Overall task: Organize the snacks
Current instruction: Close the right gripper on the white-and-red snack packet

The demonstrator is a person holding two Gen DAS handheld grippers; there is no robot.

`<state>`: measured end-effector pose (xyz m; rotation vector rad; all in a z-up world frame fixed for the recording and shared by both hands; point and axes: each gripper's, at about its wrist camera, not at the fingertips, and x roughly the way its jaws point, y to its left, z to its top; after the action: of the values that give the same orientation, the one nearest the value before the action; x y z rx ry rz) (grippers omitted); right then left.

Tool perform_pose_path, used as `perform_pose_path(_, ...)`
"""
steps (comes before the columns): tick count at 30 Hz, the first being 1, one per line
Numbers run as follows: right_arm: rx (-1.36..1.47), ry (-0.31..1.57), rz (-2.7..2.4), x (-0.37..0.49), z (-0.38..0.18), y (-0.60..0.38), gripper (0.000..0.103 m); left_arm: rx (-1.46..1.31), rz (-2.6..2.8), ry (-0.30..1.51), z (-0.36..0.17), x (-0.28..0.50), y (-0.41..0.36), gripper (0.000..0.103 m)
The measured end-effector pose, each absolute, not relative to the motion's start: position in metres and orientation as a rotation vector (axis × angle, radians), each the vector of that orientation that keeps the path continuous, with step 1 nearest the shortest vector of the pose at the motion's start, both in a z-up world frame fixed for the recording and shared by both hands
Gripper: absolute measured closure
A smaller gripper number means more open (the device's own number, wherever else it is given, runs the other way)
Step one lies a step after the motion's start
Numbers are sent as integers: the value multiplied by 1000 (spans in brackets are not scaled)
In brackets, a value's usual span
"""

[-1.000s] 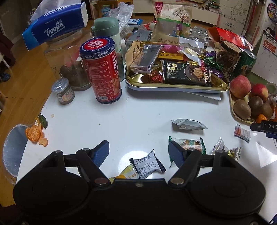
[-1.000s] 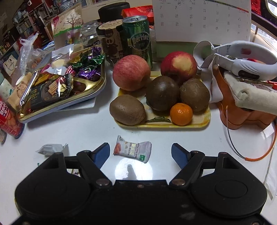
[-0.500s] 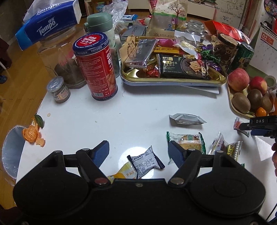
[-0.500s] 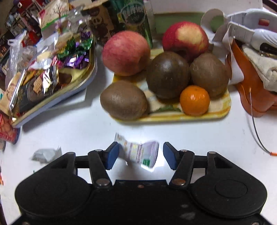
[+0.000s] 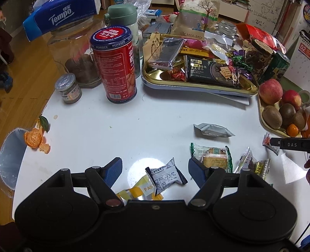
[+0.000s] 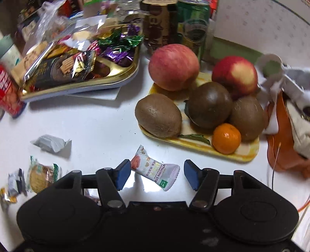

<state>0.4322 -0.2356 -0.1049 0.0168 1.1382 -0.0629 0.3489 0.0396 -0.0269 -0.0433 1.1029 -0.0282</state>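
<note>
Crinkled foil snack packet (image 6: 155, 170), glossy tabletop (image 6: 93, 124)

Left hand-held gripper (image 5: 155, 170) hangs wide open over the white table (image 5: 120, 124); a dark snack packet (image 5: 166, 177) lies between its fingers, untouched. Gold tray (image 5: 193, 85) sits beyond, piled with snacks.

Counter (image 5: 155, 124): white, glossy top with a rounded near-left edge; a bright round glare of overhead light on it.
Floor (image 5: 23, 81): warm brown wood boards, seen past the counter's left edge.
Bin (image 5: 9, 159): grey-blue, translucent, standing on the floor just beside the counter's left edge.
Far furniture (image 5: 232, 9): pale low cabinet or shelf at the back, cluttered; detail too small to tell.
Wall sheet (image 5: 267, 13): white, bearing a line drawing, at the far right.
</note>
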Motion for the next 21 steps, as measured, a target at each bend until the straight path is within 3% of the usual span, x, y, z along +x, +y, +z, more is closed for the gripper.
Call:
perform_pose_path(2,-37,1135,-43,433,-108,-236,28,-56,-33,1115,-28,349,40,27)
perform_pose_path(12,-80,1182,-30,446,-132,-232,18,-47,-53,1122,-29,349,43,27)
perform_pose_path(17,-27,1147,-39,442,-133,-233,36,-34,-66,1119,-30,349,45,27)
perform_pose_path(21,-9,1166,-69,439,-130,-234,44,-54,-81,1120,-29,351,49,27)
